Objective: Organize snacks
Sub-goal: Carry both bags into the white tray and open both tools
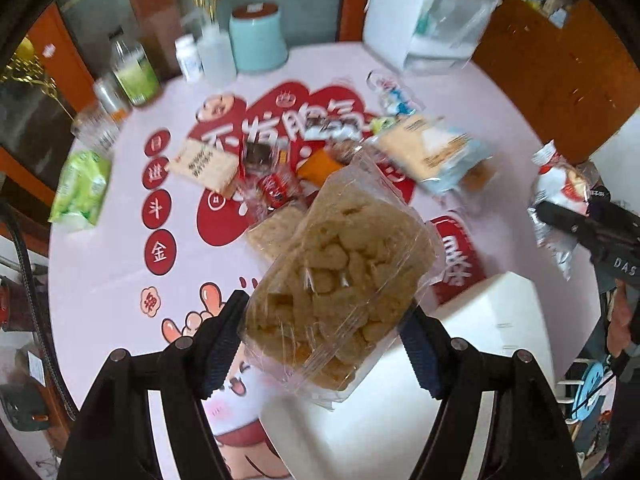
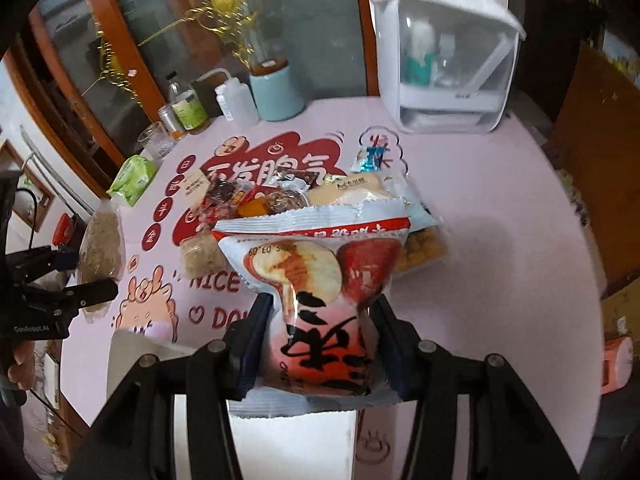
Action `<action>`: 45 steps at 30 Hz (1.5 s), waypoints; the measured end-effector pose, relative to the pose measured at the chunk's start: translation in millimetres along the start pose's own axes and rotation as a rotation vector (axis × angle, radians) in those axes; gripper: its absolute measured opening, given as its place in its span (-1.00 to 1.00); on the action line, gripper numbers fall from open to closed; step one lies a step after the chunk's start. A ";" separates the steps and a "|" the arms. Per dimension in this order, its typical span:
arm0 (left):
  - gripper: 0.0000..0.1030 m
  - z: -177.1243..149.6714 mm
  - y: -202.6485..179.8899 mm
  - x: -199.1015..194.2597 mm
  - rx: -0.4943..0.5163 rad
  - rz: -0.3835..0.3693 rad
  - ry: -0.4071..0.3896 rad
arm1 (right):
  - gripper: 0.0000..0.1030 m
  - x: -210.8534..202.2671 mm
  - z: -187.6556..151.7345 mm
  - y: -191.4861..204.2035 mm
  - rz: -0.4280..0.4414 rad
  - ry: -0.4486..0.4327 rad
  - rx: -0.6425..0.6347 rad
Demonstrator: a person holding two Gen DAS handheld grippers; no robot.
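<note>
Between the fingers of the left gripper (image 1: 324, 344) sits a clear bag of puffy tan snacks (image 1: 340, 276), held tight on both sides w/ the bag sticking out past the fingertips, up off the pink table (image 1: 120, 272). Under those fingers is a white box (image 1: 460, 360). Past the fingertips lies the snack pile (image 1: 320, 156), w/ a pale blue packet (image 1: 444, 156) beside it to the right. Far past the pile stand a teal cup (image 1: 258, 38) & a white case (image 1: 428, 16). The right gripper (image 2: 320, 340) pinches a red & white snack bag (image 2: 316, 280) at its narrow middle; the bag's top fans out past the fingertips, in front of the pile. In the right wrist view the left gripper shows far to the left of the fingers.
</note>
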State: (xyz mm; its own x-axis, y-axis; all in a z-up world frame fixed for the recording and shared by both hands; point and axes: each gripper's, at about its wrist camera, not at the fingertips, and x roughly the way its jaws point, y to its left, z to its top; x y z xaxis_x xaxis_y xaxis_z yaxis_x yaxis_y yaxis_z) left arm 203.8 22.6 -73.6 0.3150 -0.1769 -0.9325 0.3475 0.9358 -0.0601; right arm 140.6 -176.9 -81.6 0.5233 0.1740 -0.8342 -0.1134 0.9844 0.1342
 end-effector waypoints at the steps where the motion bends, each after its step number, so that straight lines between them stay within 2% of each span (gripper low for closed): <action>1: 0.40 -4.9 -4.9 -10.6 0.004 0.006 -0.015 | -0.02 -8.6 -5.0 5.3 0.002 -0.013 -0.009; 7: 0.40 -53.0 -39.0 -49.3 -0.024 0.041 -0.100 | -0.01 -55.8 -51.8 40.2 0.033 -0.068 -0.059; 12: 0.41 -103.8 -60.5 -54.5 -0.099 0.099 -0.136 | -0.01 -74.5 -89.6 56.2 -0.032 -0.111 -0.063; 16: 0.41 -135.4 -70.7 -42.6 -0.139 0.142 -0.135 | -0.01 -73.5 -119.0 59.1 -0.074 -0.126 -0.045; 18: 0.41 -148.8 -74.3 -29.5 -0.151 0.151 -0.099 | -0.01 -63.5 -133.9 59.8 -0.115 -0.114 -0.035; 20: 0.41 -160.0 -77.9 -15.8 -0.155 0.146 -0.057 | 0.00 -54.4 -143.1 60.4 -0.117 -0.085 -0.030; 25: 0.41 -172.1 -81.4 -0.8 -0.189 0.135 -0.027 | 0.00 -43.4 -156.3 58.2 -0.098 -0.047 -0.026; 31: 0.41 -171.5 -83.8 2.6 -0.207 0.138 -0.019 | 0.04 -35.5 -166.5 60.8 -0.078 -0.005 -0.040; 37: 0.46 -175.9 -86.1 10.3 -0.215 0.147 0.029 | 0.05 -29.7 -168.8 65.2 -0.072 0.029 -0.063; 38: 0.54 -176.0 -84.9 10.1 -0.216 0.144 0.030 | 0.09 -27.4 -169.2 66.8 -0.067 0.042 -0.069; 41: 0.75 -177.2 -84.1 5.3 -0.213 0.126 0.012 | 0.45 -26.1 -169.8 70.6 -0.059 0.047 -0.081; 42: 0.75 -177.4 -84.1 3.8 -0.211 0.125 0.007 | 0.60 -28.2 -169.6 71.1 -0.063 0.036 -0.080; 44: 0.77 -178.2 -82.5 0.6 -0.210 0.150 0.000 | 0.76 -31.3 -168.4 72.3 -0.062 0.016 -0.077; 45: 0.77 -178.3 -81.3 -0.6 -0.213 0.154 -0.002 | 0.76 -32.8 -168.0 73.1 -0.063 0.010 -0.078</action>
State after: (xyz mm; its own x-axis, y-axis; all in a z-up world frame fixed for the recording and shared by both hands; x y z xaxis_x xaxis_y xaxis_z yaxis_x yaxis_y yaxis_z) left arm 17.9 1.1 -131.8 0.3513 -0.0279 -0.9358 0.1016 0.9948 0.0085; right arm -26.8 -114.7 -134.3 0.5234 0.1117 -0.8447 -0.1463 0.9884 0.0401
